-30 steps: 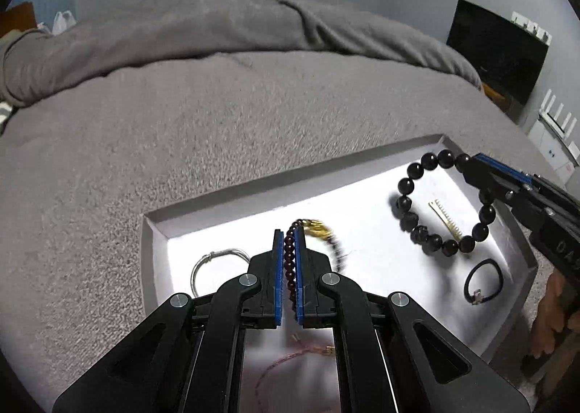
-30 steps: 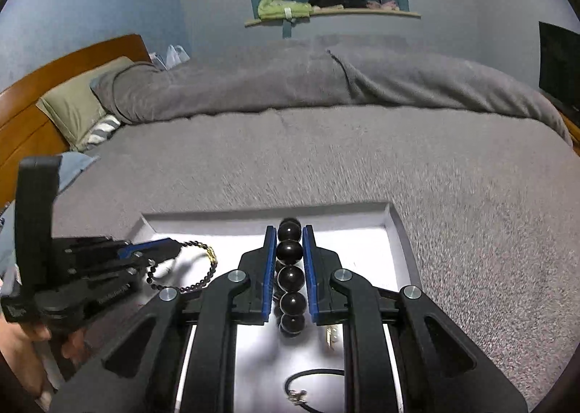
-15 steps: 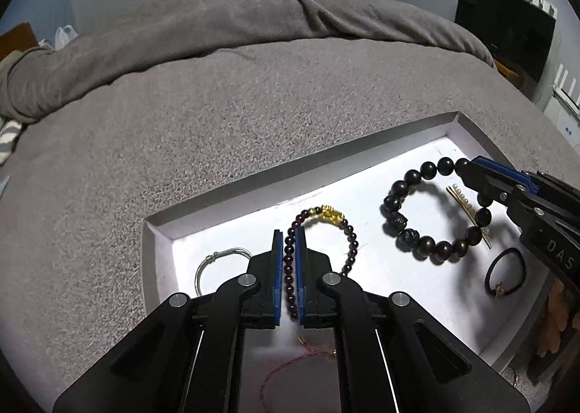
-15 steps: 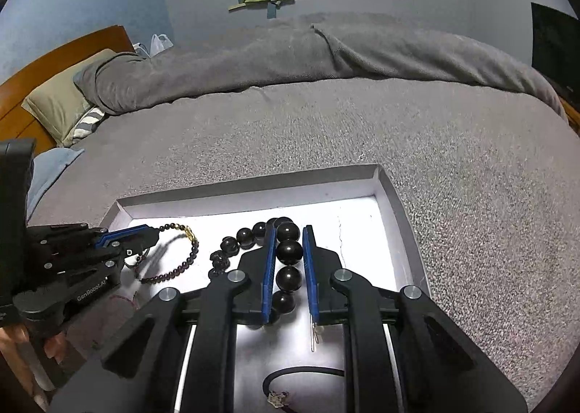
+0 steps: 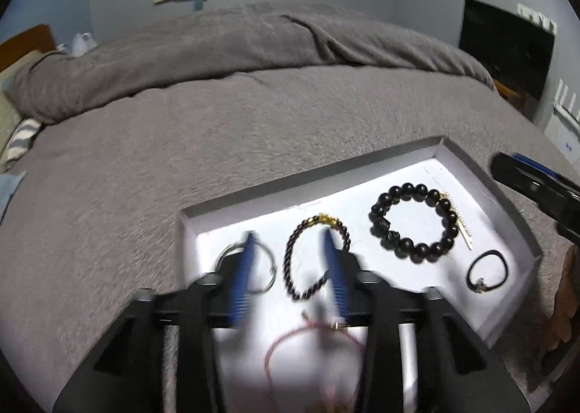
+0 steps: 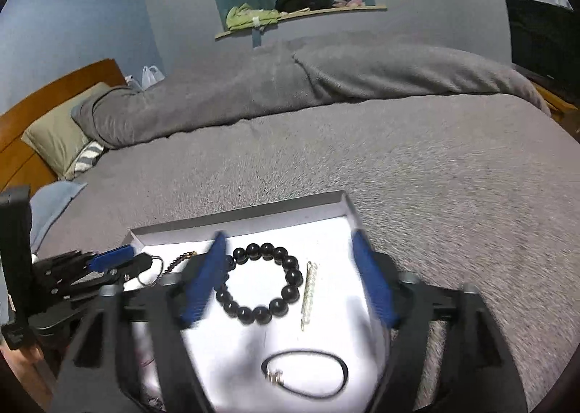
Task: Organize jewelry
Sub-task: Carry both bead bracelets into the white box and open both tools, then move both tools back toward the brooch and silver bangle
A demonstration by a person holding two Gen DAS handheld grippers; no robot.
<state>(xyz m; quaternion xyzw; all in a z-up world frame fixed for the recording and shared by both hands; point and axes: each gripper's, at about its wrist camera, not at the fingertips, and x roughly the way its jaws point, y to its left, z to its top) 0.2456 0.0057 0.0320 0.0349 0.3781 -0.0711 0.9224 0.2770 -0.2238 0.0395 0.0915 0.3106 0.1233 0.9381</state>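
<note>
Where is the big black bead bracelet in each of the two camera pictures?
Left wrist: black bracelet lies right of centre in the tray.
Right wrist: black bracelet sits at centre, between the blue fingers.
Shared landmark: the gold hairpin just right of it.

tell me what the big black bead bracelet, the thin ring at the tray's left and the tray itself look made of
Big black bead bracelet: round dark beads with a dull sheen, perhaps polished wood or stone; the look leaves it open.
Thin ring: silvery wire-like hoop, probably metal, partly hidden by a blurred finger.
Tray: white matte floor, thin grey folded walls, likely cardboard.
</note>
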